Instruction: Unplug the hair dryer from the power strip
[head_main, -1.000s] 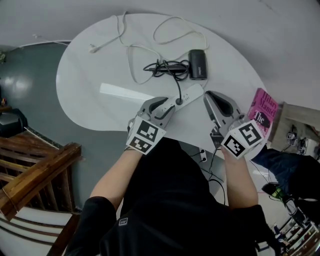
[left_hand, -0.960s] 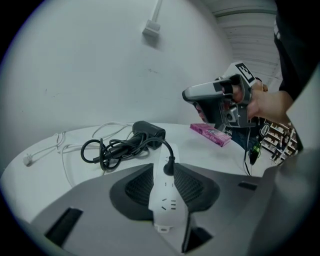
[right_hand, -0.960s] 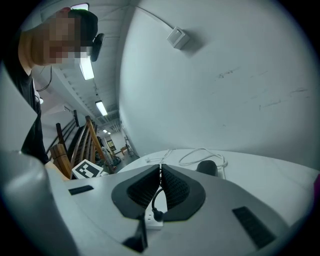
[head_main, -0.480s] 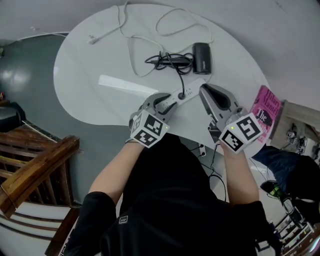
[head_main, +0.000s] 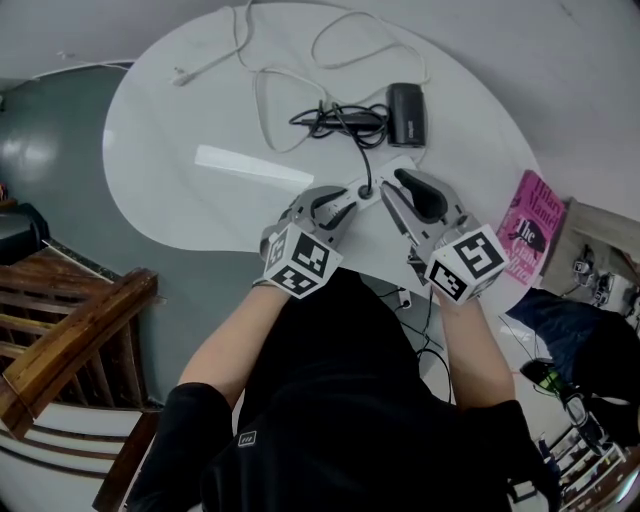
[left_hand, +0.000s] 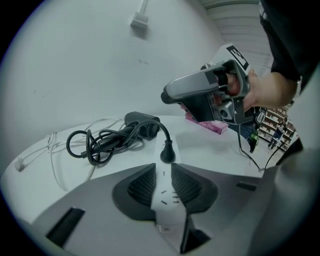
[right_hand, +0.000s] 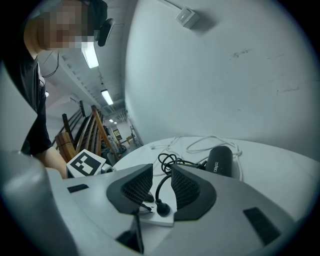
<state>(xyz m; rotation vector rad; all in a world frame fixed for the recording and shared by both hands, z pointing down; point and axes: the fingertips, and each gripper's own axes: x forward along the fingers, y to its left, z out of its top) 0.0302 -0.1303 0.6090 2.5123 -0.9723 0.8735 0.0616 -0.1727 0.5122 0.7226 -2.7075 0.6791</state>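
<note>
- Nearest is the person in a black shirt (head_main: 340, 400), standing at the edge of the round white table (head_main: 170, 160) with both forearms reaching forward over it.
- The left gripper (left_hand: 163, 172) is low over the table; its jaws have just been closing and now clamp the sides of the white power strip (left_hand: 167, 200), which lies flat between the pads.
- The right gripper (right_hand: 161, 175) is just beside it. Its jaws have just been opening and now stand apart, and the black plug (right_hand: 162, 207) shows in the gap, with neither pad pressing on it.
- That plug is seated upright in the strip, its black cord arching away from it.
- Beyond, the cord gathers into a loose coil (head_main: 335, 122) beside the black hair dryer (head_main: 406, 113), which lies on its side.
- A thin white cable (head_main: 260, 90) loops across the far part of the tabletop.
- A pink book (head_main: 530, 225) lies off the table's right edge, and a wooden railing (head_main: 70, 340) stands to the left.
</note>
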